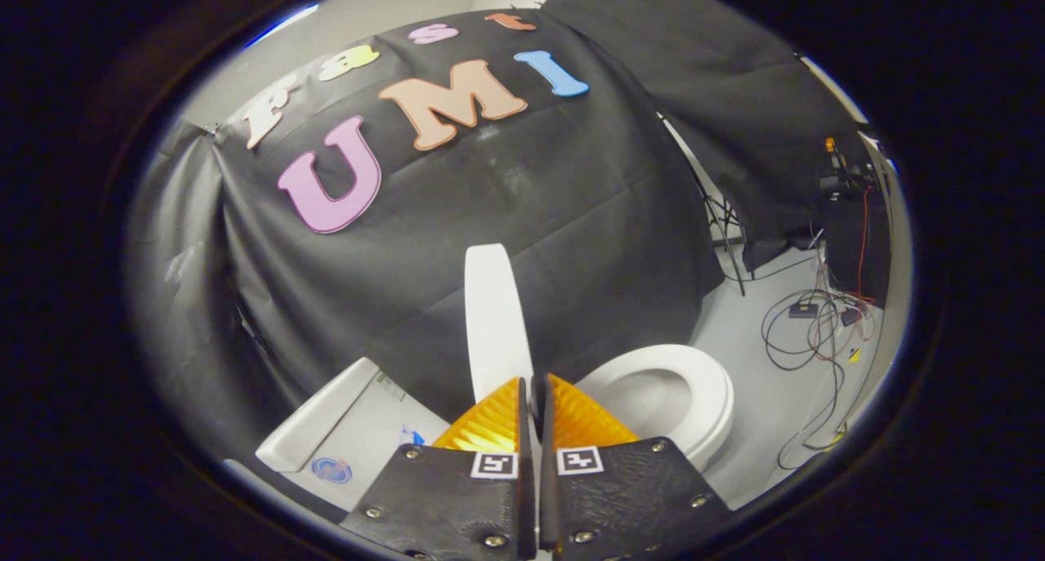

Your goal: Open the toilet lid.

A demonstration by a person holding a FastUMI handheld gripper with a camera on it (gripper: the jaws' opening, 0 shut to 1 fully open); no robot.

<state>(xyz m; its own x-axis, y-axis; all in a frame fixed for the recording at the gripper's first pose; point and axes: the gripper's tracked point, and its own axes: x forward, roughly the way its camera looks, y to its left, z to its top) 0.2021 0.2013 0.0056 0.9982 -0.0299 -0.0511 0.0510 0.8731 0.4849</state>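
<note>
Behind everything, from nine o'clock round to two o'clock: black cloth wall [522, 218], hung in folds, reaching down to the floor.

Floor [759, 398], pale grey, from two to four o'clock of my fingers. Bare stretch just right of the toilet; open room there as far as the cables.

Toilet, white, directly ahead of and below my gripper [532, 398].
- Tank top [359, 430], at nine o'clock of my fingers: flat, pale, raised rim on its far side, a small round blue mark near its front corner. Close beside my left finger.
- Seat ring [694, 389], at three o'clock: lying down over the bowl. Bowl hollow [645, 402] white inside; I cannot tell whether it holds water.
- Toilet lid [494, 316], at twelve o'clock: raised, standing on edge almost upright, its thin side turned toward me, rising out from between my fingertips against the cloth.

Gripper state: fingers nearly together, only a narrow slit between them. The lid's lower edge runs into that slit. Whether both fingers press on it, I cannot tell.

Stand legs [722, 242], dark and thin, at two o'clock, at the cloth's right edge.

Cables [804, 332], black and red, looped loosely on the floor at three o'clock, well apart from the seat.
</note>
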